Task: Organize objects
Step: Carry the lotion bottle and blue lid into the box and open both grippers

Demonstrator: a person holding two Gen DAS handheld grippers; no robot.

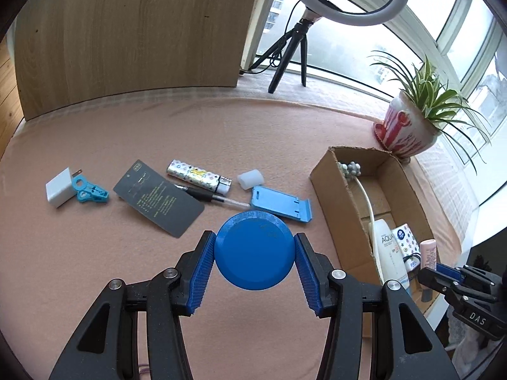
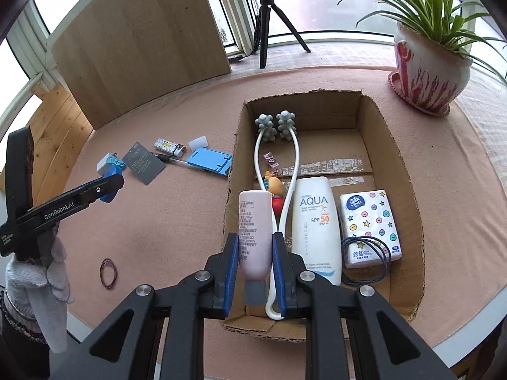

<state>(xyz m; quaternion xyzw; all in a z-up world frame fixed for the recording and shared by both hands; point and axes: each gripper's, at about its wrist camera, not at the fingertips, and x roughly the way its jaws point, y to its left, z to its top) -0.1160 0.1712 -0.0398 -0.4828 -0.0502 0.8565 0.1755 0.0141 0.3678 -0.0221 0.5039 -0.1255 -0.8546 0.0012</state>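
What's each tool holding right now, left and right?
Left tool: closed on the round blue lid.
Right tool: closed on the pink tube, above the cardboard box.

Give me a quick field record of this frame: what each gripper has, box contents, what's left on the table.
left gripper: shut on blue round lid, above the table
right gripper: shut on pink tube, over the cardboard box
in box: white AQUA bottle, tissue pack, white roller massager, blue cord loop, small toy figure
loose on table: white charger, blue clip, dark card, pen, patterned lighter, blue phone stand, rubber band
cloth: pink tablecloth
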